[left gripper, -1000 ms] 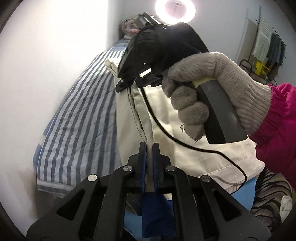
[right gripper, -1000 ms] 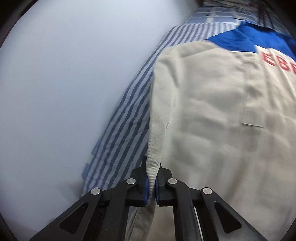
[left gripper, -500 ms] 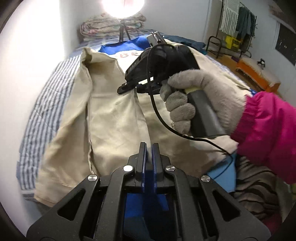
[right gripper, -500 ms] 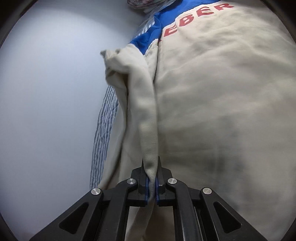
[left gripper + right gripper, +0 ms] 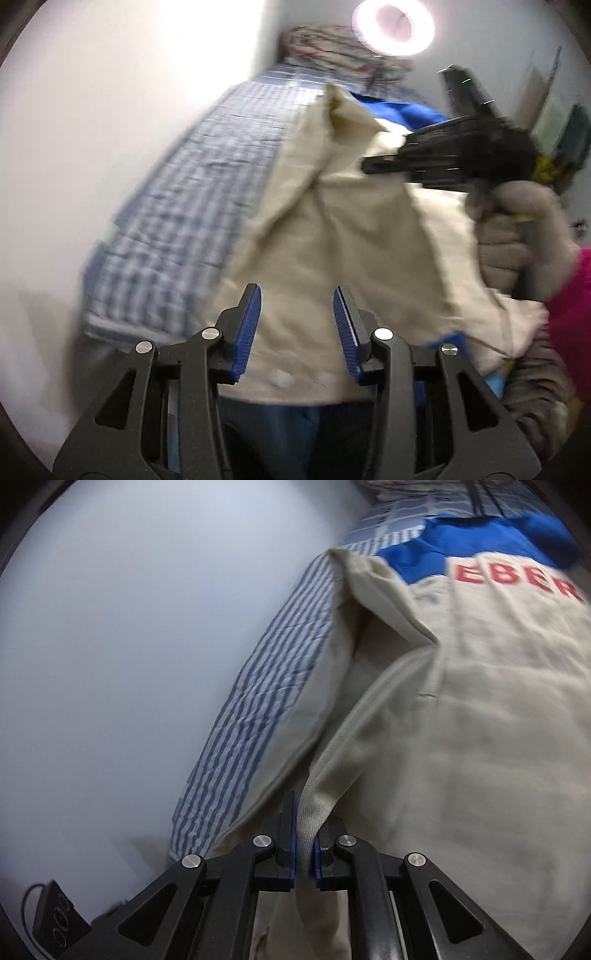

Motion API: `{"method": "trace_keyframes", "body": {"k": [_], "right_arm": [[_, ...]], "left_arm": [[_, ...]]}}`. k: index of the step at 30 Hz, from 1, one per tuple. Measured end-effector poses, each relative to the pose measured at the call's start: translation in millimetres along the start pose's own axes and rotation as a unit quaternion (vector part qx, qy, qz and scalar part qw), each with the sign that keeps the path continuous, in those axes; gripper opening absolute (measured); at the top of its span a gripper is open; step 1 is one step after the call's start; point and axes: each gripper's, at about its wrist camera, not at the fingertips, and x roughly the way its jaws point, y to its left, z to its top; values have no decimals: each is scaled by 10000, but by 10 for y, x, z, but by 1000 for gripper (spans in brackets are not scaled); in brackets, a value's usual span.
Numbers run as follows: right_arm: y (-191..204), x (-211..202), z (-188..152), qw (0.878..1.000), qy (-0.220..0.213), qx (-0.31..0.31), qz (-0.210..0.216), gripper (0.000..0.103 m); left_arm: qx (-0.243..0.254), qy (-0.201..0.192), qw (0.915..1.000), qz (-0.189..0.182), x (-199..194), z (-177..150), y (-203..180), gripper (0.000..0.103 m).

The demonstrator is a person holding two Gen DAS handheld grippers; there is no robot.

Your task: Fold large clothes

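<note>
A large cream jacket (image 5: 332, 240) with a blue yoke and red letters (image 5: 509, 579) lies on the striped bed. My left gripper (image 5: 296, 288) hovers over its near hem, jaws opening. The cloth lies below the blue pads (image 5: 247, 325), which do not press on it. My right gripper (image 5: 308, 808) is shut on a raised fold of the jacket's (image 5: 461, 720) left edge. In the left wrist view the right gripper (image 5: 369, 168) shows as a black tool in a grey-gloved hand (image 5: 517, 229), lifting that edge.
The bed's blue-and-white striped sheet (image 5: 184, 203) runs along a white wall (image 5: 129, 646) on the left. Folded quilts (image 5: 325, 48) and a ring light (image 5: 393, 27) stand at the far end. A pink sleeve (image 5: 576, 295) is at right. A black corded box (image 5: 55, 919) sits low left.
My left gripper has opened and let go of the cloth it pinched. The right gripper still grips its fold, which now lies lower and further over the jacket. Both views have swung.
</note>
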Motion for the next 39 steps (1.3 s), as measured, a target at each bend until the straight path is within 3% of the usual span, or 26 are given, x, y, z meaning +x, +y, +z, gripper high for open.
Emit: {"method": "trace_keyframes", "body": {"k": [1,4,5,8,12,16,19,25,27,28,29,30,32,39], "right_arm": [[50,32,18,9999,64,-53,-100,9],[206,27,-19,9977,259,-467,-410,37],[254,4,-14,9961,300,-658,-516,40],[353,-165,-33,9869,300,-1241,-987,41],[361,-410,230,9751,-31,-1632,-1503,44],[363,-437,691,9849,-179,-1399,-1000,49],[310,-174,975,9898,84,-1197,-772,58],[-91,457,1407,9891,391,-504,-1328,58],[-209,600,1492,9886,431,-339,-1405,54],[-228,607,1517,9890,442,-271,-1386,44],[-269,645,1553,9901,447,-169,-1319,32],[-294,659,1581,9911,429,-92,-1256,26],[-323,649,1645,9936,344,39,-1079,3],[-274,235,1804,9937,-73,-291,-1082,0]], "left_arm": [[29,24,10000,27,48,27,29,40],[167,154,9995,197,246,185,87,40],[268,212,9990,280,335,223,70,40],[404,449,9972,445,517,203,70,40],[405,614,9955,602,641,141,103,40],[374,598,9942,807,576,31,202,53],[282,775,9937,763,562,-78,331,53],[96,1034,9934,495,563,-156,423,53],[61,1091,9931,427,545,-194,450,45],[40,1112,9929,415,538,-196,453,21],[-40,1155,9929,268,541,-195,471,8],[-82,1148,9932,194,528,-186,470,7],[-22,1007,9948,126,438,-159,433,3],[337,492,9969,-518,-54,9,20,2]]}}
